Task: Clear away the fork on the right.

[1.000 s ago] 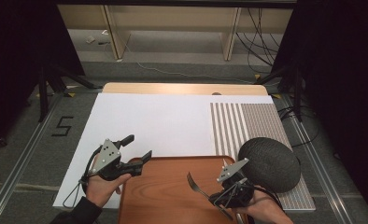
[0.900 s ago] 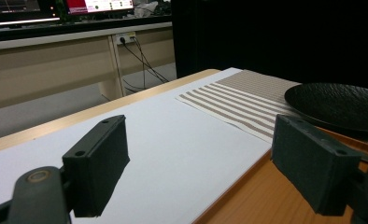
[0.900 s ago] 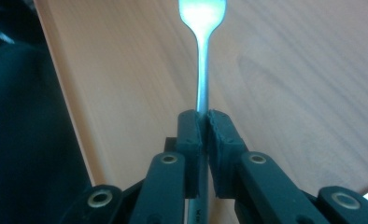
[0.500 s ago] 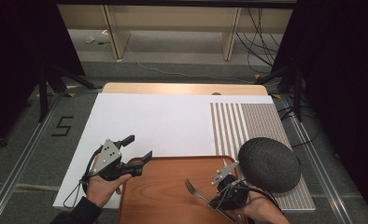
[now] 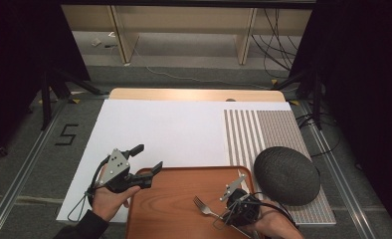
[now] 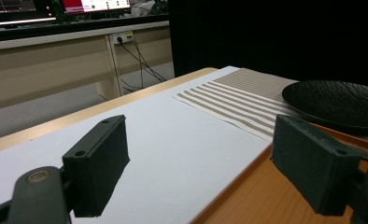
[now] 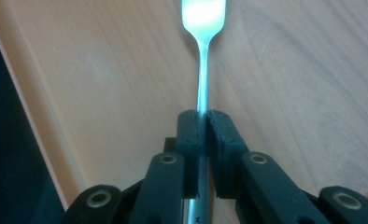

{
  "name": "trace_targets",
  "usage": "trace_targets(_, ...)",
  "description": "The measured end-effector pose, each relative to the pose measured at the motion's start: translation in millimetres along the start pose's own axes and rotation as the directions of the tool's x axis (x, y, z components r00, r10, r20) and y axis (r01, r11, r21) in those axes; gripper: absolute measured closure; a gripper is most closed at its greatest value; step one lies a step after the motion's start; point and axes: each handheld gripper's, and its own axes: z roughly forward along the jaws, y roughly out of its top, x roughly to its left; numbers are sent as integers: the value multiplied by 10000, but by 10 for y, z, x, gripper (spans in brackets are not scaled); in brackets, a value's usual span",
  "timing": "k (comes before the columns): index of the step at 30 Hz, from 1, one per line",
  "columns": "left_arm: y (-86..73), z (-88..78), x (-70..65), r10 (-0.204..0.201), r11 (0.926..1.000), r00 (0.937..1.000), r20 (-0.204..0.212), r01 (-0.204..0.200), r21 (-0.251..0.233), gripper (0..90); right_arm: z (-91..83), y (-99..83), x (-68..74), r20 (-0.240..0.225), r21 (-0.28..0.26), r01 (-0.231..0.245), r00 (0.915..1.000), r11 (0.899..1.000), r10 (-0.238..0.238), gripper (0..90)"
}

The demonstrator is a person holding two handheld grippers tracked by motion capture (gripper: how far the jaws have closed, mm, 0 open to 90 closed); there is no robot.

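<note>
Two grippers in play: fork [image 5: 206, 208] is clamped by its handle in the right gripper [image 5: 227, 215] at lower centre, best kept level over the tray [image 5: 184, 185]; left gripper [image 5: 147, 158] is held released.

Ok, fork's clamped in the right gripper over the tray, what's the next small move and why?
Probably carry the fork right, toward the striped mat beside the black plate. The right gripper grips its handle, and it hangs over the wooden tray; the left gripper is open.
</note>
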Motion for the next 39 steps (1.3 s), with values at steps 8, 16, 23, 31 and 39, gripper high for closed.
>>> trace_targets(8,-9,5,7,-32,10000,10000,-34,32,49,185,16,19,49,322,-34,328,9989,9995,-327,702)
trace_targets(16,-5,8,1,31,10000,10000,-45,-31,63,186,-19,95,159,443,-1103,1104,9934,9878,-1061,642)
trace_targets(23,-3,-2,11,-8,10000,9999,-100,8,33,187,100,211,269,787,-708,1868,9803,9798,-1812,837)
trace_targets(31,9,-17,11,15,10000,9999,-100,-15,-37,187,125,239,286,1064,-427,2064,9738,9775,-2010,900)
trace_targets(39,5,-10,11,-8,10000,9999,-106,8,-6,188,161,236,298,1635,-20,2311,9599,9729,-2277,900)
